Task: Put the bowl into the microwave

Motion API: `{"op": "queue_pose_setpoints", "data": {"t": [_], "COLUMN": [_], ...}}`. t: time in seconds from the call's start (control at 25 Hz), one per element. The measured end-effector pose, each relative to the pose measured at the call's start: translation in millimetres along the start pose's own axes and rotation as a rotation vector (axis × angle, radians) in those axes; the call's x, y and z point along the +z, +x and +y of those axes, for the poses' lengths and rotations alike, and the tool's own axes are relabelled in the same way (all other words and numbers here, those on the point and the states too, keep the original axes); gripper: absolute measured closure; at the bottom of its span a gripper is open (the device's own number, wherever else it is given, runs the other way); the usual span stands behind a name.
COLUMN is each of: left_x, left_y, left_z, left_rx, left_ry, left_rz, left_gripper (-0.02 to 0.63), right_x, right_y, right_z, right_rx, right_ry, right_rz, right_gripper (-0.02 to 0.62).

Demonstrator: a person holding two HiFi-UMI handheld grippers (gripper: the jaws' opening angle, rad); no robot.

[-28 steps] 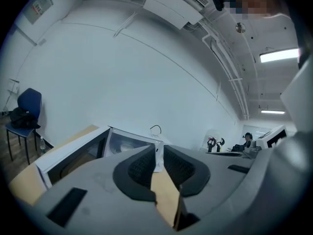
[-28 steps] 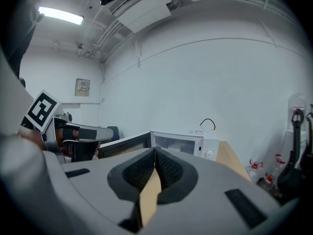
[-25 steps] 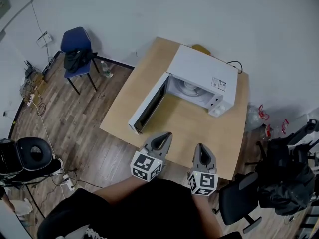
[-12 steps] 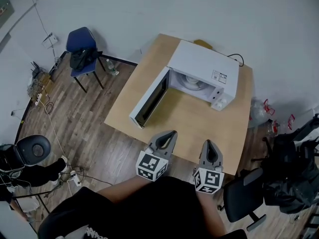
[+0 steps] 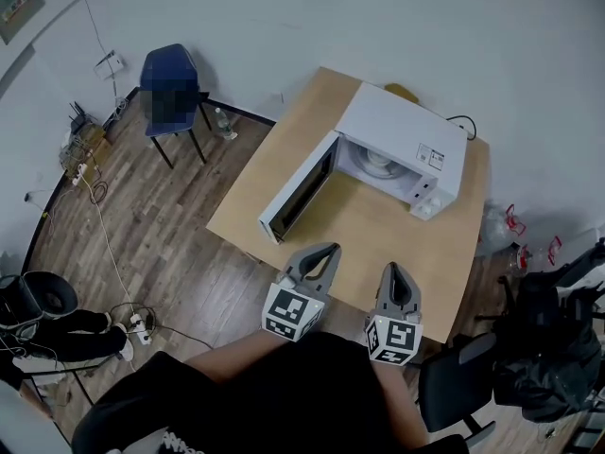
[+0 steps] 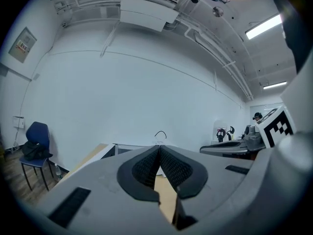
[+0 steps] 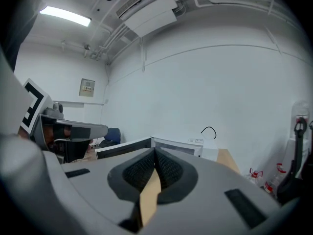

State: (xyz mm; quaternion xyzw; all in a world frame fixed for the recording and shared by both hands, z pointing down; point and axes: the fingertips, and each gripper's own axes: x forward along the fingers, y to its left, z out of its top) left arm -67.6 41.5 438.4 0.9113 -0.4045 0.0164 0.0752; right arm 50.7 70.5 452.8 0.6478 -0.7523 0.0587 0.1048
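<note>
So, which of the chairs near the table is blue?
The chair by the wall, left of the table, is blue. The office chair at the table's near right corner is black.

On the light wooden table (image 5: 378,239), a white microwave (image 5: 402,135) toward the far right corner, its door (image 5: 298,189) swung wide open.

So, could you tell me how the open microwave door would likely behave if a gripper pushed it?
The microwave door stands wide open, so it would probably swing easily on its hinge. It looks like a stiff flat panel, unlikely to flex. The microwave sits squat on the table, so it likely won't tip.
</note>
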Motion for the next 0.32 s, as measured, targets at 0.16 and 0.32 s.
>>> {"op": "queue_pose_setpoints", "data": {"t": [0.16,0.32], "left_x": [-4,-11], "left_y": [-6,-14], "left_z": [15,29], "left_rx": [0.027,0.049], "left_ry": [-0.011,-0.038], "left_rz": [-0.002,0.008], "left_gripper": [0.594,0.594], "right_x": [6,2], "right_y": [9,12], "right_z": [14,26], "right_rx": [0.014,0.026], "right_ry": [-0.016,-0.034], "right_rz": [-0.015,-0.008], "right_gripper": [0.535,0.535]}}
